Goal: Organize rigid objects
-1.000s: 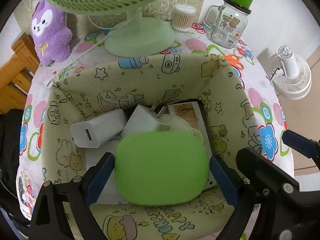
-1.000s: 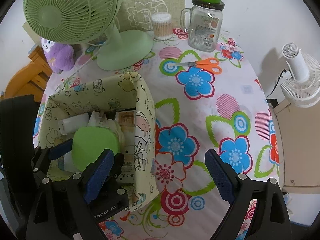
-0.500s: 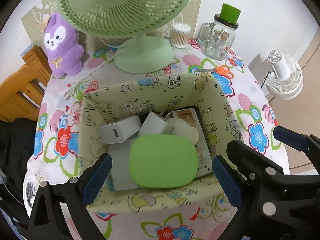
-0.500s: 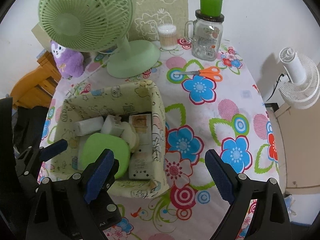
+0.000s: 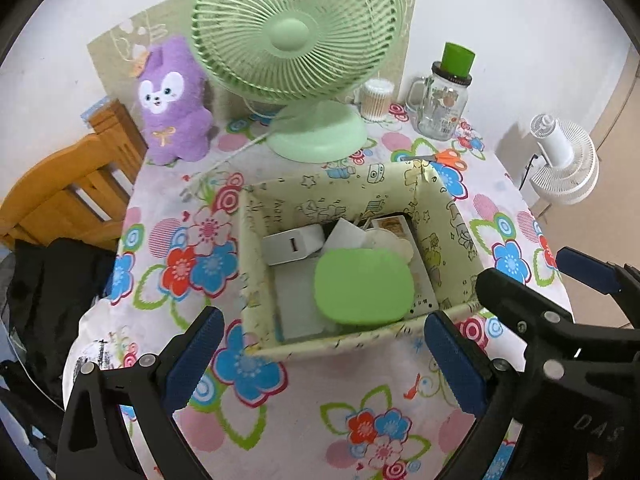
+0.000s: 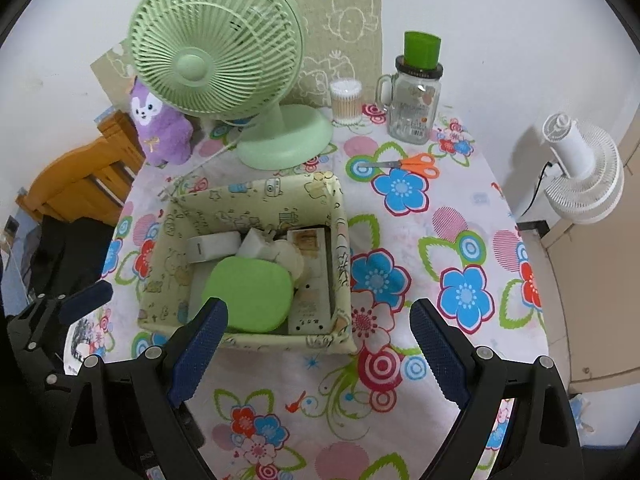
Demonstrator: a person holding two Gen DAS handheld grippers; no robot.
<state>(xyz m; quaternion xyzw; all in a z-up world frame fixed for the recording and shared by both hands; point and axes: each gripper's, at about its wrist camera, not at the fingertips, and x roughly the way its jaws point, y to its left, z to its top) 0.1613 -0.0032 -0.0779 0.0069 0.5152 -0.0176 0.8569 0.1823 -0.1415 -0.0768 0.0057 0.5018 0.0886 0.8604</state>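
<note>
A pale yellow fabric box with cartoon prints stands on the flowered table. In it lie a green rounded case, a white charger, another white block and a flat printed box. My left gripper is open and empty, above the table in front of the box. My right gripper is open and empty, near the box's front right corner. Orange-handled scissors lie on the table behind the box.
A green desk fan, a purple plush toy, a tub of cotton swabs and a glass mug jar with green lid stand at the back. A white fan stands off the table's right edge; a wooden chair is at left.
Both grippers have pulled back and up from the box. The green case, between the left fingers a second ago, now lies in the box, free of them.
</note>
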